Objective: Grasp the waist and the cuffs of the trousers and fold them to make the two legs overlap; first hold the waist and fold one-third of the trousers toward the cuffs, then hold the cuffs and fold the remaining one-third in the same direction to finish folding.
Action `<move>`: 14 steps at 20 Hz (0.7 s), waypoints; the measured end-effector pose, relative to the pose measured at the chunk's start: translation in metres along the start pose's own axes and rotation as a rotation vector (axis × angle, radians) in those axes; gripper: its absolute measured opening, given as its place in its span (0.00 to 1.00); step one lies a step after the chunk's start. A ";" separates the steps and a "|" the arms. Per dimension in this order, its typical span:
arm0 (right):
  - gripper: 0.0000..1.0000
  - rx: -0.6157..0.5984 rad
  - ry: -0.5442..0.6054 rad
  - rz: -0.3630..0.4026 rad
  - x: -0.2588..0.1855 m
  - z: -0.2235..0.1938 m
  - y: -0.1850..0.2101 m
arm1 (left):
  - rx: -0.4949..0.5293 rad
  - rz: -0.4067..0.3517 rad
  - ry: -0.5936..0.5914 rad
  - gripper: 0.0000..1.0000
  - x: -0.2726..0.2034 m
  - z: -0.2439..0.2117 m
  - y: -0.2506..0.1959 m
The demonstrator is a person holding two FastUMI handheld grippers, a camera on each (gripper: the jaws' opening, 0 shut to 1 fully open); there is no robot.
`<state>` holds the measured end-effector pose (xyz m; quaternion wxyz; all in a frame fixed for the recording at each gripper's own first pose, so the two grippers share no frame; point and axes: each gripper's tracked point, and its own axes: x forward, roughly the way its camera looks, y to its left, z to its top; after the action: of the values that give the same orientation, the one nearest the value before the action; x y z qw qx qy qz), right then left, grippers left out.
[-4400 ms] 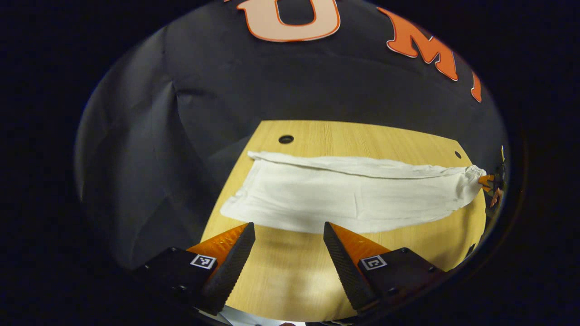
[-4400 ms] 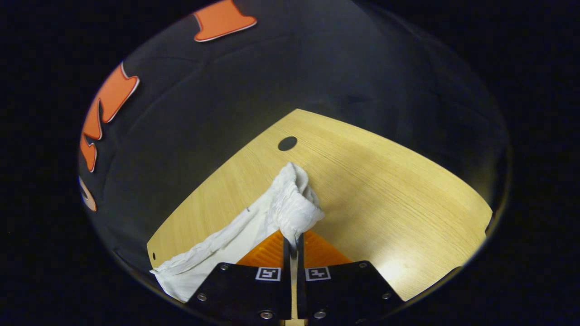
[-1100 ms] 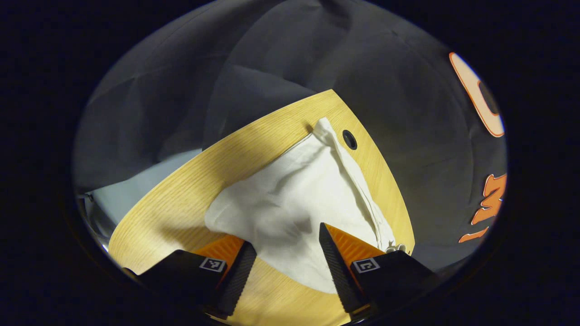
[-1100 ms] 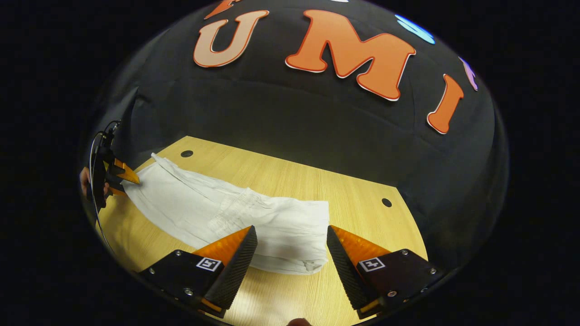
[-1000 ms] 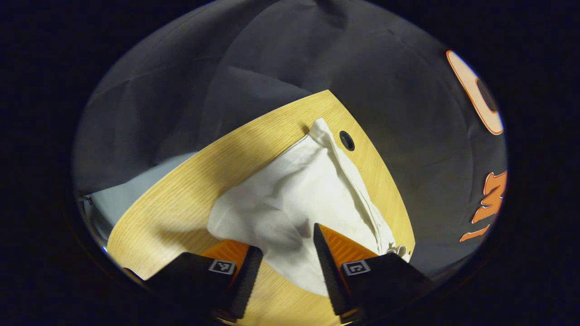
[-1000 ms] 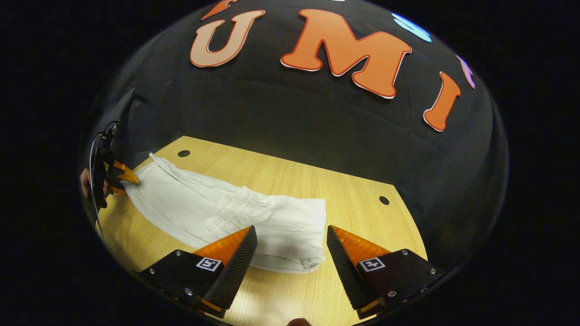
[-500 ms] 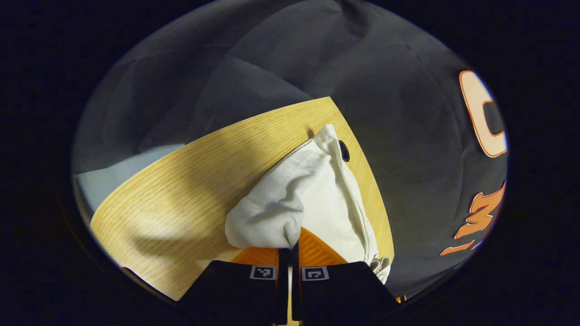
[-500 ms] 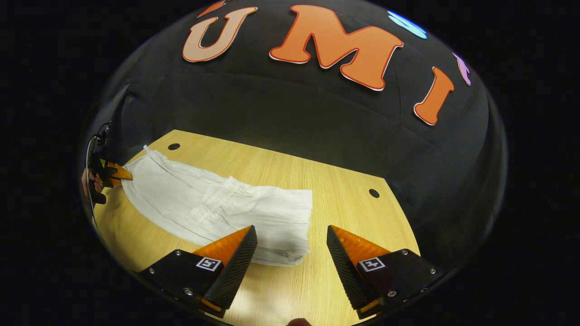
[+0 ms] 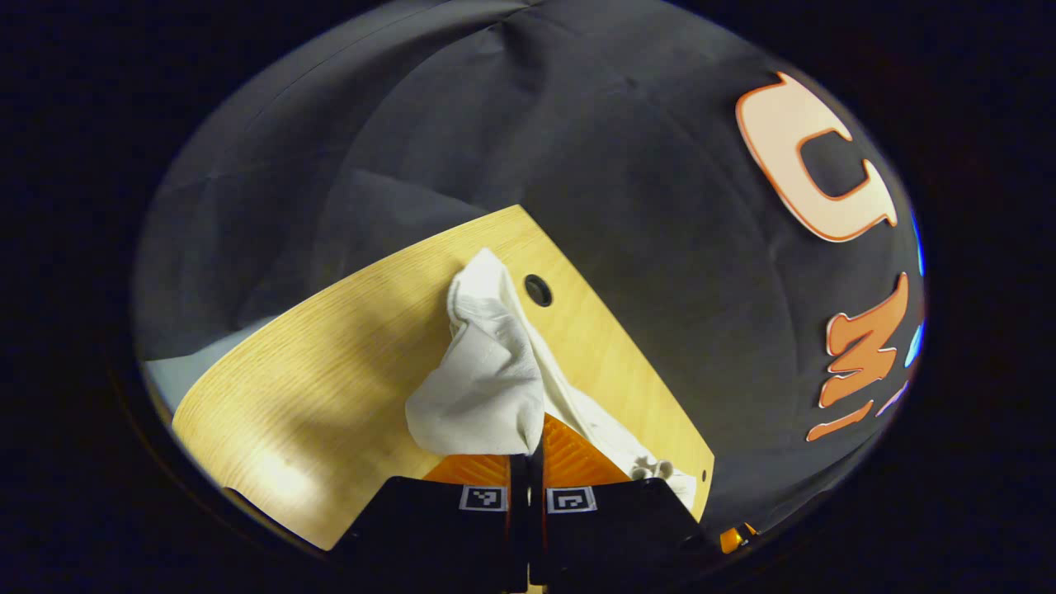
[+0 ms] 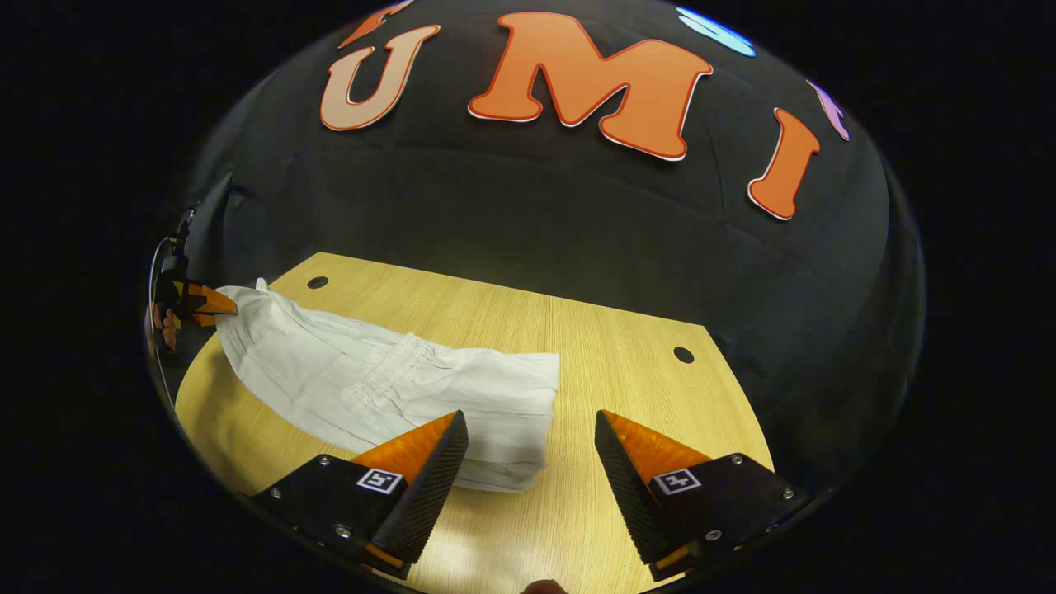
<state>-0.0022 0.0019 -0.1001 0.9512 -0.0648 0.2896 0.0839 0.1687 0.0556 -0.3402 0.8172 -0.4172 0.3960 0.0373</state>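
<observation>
White trousers (image 10: pixel 371 371) lie across the wooden table (image 10: pixel 627 363), with the waist end folded over onto the legs; the gathered waistband shows on top near the middle. My right gripper (image 10: pixel 529 417) hovers open just above the folded edge, nothing between its fingers. At the far left, my left gripper (image 10: pixel 216 304) pinches the cuff end. In the left gripper view, my left gripper (image 9: pixel 528 450) is shut on the bunched cuffs (image 9: pixel 483 379), which rise off the table (image 9: pixel 330 363) in a crumpled peak.
The table has round holes near its back corners (image 10: pixel 318 282) (image 10: pixel 683 355) (image 9: pixel 538 289). A hand (image 10: pixel 165 326) holds the left gripper at the table's left end. Black cloth walls stand close behind and beside the table.
My left gripper has shut on the cuff end and lifted it, bunching the cloth. The folded edge has slid slightly left. My right gripper stays open above it.
</observation>
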 end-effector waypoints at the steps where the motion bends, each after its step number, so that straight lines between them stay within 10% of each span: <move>1: 0.94 0.004 -0.005 0.001 -0.001 0.000 -0.004 | 0.013 -0.019 -0.010 0.04 -0.004 0.002 -0.013; 14: 0.94 0.057 -0.037 0.043 -0.004 -0.010 -0.051 | 0.230 -0.217 -0.050 0.04 -0.031 -0.037 -0.228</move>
<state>-0.0008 -0.0499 -0.1024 0.9559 -0.0299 0.2754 0.0972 0.2139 -0.1107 -0.1835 0.8684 -0.3601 0.3298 -0.0862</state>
